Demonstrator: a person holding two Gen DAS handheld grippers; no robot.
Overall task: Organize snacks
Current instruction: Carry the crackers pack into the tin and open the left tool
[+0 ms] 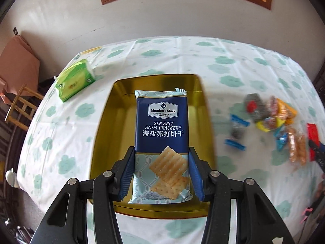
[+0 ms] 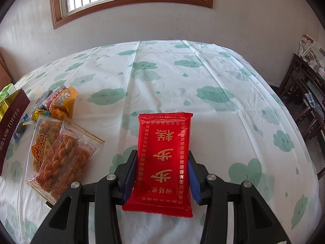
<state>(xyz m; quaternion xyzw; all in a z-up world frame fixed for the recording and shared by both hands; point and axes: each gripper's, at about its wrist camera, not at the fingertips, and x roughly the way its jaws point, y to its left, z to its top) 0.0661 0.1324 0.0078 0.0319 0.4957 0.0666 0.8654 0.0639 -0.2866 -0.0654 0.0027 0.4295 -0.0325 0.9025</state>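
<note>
My left gripper (image 1: 161, 152) is shut on a blue pack of sea salt soda crackers (image 1: 161, 130) and holds it over the open gold tin (image 1: 105, 126). My right gripper (image 2: 162, 158) is shut on a red snack pack with gold characters (image 2: 164, 158), held above the tablecloth. Loose snacks lie in a pile right of the tin (image 1: 270, 113). In the right wrist view, two clear bags of fried dough twists (image 2: 59, 154) lie left of my right gripper, with small wrapped candies and orange packs (image 2: 59, 101) behind them.
A green tissue pack (image 1: 75, 79) lies left of the tin. The tin's maroon side, marked TOFFEE (image 2: 12, 126), shows at the left edge. The cloud-print tablecloth (image 2: 203, 81) covers the table. A wooden stool (image 1: 20, 103) stands left, dark chairs (image 2: 304, 93) right.
</note>
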